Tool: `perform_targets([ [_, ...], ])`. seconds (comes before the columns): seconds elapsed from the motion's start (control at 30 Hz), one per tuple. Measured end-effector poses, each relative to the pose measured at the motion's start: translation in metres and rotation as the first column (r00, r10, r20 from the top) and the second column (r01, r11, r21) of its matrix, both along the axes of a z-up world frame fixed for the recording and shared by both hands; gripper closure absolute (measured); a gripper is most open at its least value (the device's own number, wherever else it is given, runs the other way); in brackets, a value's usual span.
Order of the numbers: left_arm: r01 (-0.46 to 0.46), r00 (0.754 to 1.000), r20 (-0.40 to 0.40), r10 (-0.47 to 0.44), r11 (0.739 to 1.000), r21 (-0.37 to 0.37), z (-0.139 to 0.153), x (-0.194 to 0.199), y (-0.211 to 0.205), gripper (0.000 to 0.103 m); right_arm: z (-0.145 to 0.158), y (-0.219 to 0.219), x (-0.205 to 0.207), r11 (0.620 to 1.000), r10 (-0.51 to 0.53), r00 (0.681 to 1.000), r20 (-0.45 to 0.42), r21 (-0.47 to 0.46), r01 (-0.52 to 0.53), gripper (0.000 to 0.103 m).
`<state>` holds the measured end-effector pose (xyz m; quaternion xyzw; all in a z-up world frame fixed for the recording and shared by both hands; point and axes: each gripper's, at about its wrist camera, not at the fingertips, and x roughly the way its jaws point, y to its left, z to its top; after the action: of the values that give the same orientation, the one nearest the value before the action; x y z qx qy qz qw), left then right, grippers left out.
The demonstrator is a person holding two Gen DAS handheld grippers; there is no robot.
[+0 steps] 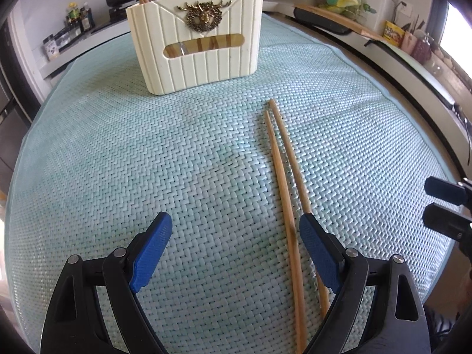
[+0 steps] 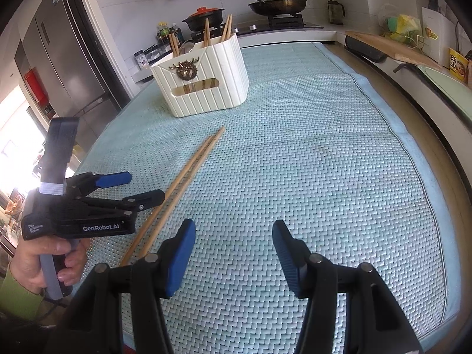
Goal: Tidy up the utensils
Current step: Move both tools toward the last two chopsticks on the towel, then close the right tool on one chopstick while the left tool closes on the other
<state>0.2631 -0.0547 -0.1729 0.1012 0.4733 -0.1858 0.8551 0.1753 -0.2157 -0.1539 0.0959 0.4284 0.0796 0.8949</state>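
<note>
The left gripper (image 1: 234, 247) tilts down, jaws wide apart, nothing clamped; its right finger (image 1: 318, 250) covers part of one of the two chopsticks (image 1: 280, 174) lying at one o'clock on the mat (image 1: 118, 147). The right gripper (image 2: 233, 253) hangs half-spread, empty. The holder (image 1: 196, 39) stands at twelve o'clock.

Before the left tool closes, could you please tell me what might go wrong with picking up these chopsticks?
1. The left tool straddles only one of the two chopsticks; its right finger lies over the other, so closing may scatter them.
2. Chopsticks already stand in the white holder, so a new one could snag on them.
</note>
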Motion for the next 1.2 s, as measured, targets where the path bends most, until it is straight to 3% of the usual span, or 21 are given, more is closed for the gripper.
perform_targets([
  [0.2, -0.021, 1.0, 0.004, 0.021, 1.0, 0.014, -0.007, 0.013, 0.0, 0.013, -0.001, -0.005, -0.002, 1.0, -0.014, 1.0, -0.005, 0.004, 0.014, 0.048],
  [0.77, -0.169, 0.986, 0.01, 0.169, 0.986, -0.008, -0.011, 0.013, 0.06, 0.013, -0.011, 0.01, 0.007, 1.0, 0.028, 0.999, -0.038, -0.008, -0.028, 0.048],
  [0.93, -0.146, 0.989, -0.018, 0.146, 0.989, -0.014, -0.01, 0.021, 0.059, 0.013, -0.009, 0.015, 0.012, 0.999, 0.045, 0.998, -0.037, -0.025, -0.046, 0.048],
  [1.13, -0.045, 0.999, -0.03, 0.046, 0.999, 0.027, -0.007, 0.047, 0.033, 0.013, -0.01, 0.023, 0.035, 0.995, 0.092, 0.994, -0.06, -0.021, -0.093, 0.048],
  [1.2, -0.02, 0.999, -0.036, 0.021, 0.999, 0.025, -0.005, 0.056, 0.027, 0.019, -0.01, 0.026, 0.049, 0.993, 0.111, 0.991, -0.074, -0.02, -0.113, 0.048],
])
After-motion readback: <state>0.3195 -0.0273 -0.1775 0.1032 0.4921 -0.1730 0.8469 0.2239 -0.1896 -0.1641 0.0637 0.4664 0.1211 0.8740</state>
